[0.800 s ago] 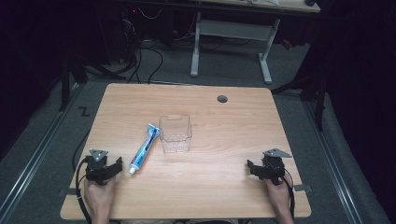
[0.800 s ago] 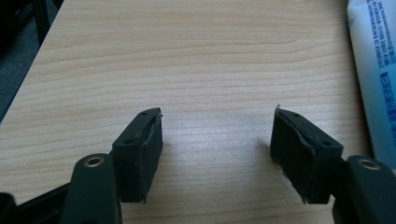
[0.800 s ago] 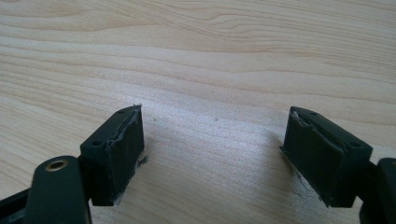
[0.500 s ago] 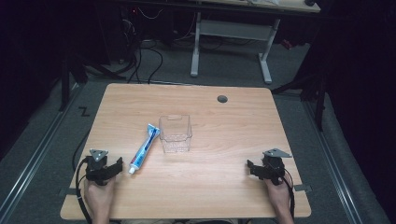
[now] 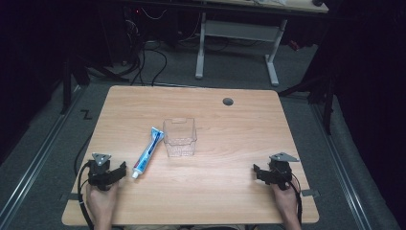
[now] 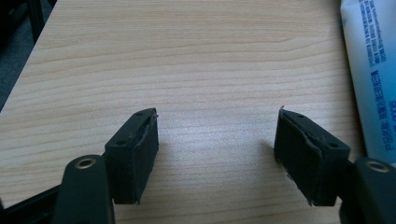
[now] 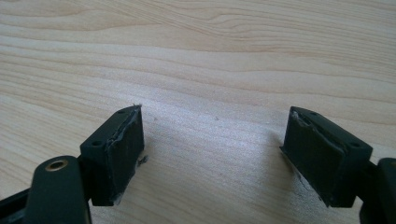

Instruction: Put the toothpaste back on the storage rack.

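Nothing has shifted since the earlier frames: both hands rest at the near edge of the bench, and the toothpaste tube lies where it did. Its long axis runs diagonally, cap end toward the near-left corner, crimped tail just beside the clear plastic container at mid-bench. The left gripper sits just left of the cap, fingers spread wide with only bare wood between them. The right gripper, equally released and empty, is well apart, so the left hand is the nearer one.
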Motion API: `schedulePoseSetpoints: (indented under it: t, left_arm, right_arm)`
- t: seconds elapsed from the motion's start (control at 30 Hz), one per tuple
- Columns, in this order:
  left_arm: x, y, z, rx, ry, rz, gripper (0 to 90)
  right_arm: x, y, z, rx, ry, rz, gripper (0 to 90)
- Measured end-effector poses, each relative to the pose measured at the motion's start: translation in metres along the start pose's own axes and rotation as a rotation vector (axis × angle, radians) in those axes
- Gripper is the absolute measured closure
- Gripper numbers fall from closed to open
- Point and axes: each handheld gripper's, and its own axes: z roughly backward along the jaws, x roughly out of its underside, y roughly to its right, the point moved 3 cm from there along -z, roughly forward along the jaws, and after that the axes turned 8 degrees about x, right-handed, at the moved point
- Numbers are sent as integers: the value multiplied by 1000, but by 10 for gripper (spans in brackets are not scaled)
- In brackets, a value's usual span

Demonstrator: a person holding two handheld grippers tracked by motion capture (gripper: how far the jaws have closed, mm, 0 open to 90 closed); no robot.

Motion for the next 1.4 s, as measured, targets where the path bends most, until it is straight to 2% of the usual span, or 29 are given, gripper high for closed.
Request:
schedulePoseSetpoints:
  t: [0.27, 0.57, 0.73, 0.9, 1.1, 1.3, 1.4]
  left_arm:
    - [-1, 0, -1, 9, -2, -7, 299]
    - [-1, 0, 0, 1, -7, -3, 311]
    - [-1, -1, 0, -25, 13, 12, 338]
    - [-1, -1, 3, -18, 28, 10, 361]
    - [0, 3, 6, 23, 25, 15, 368]
    - [-1, 5, 11, 20, 25, 23, 377]
    - [0, 7, 15, 20, 16, 7, 378]
  right_arm:
    - [0, 0, 0, 0, 0, -1, 201]
    - [0, 0, 0, 1, -2, -3, 201]
    - [0, 0, 0, 2, -2, -4, 201]
    - [0, 0, 0, 2, -2, -5, 201]
    - [0, 0, 0, 3, -2, -4, 201]
    - [0, 0, 0, 2, -2, -5, 201]
    - [0, 0, 0, 2, -2, -5, 201]
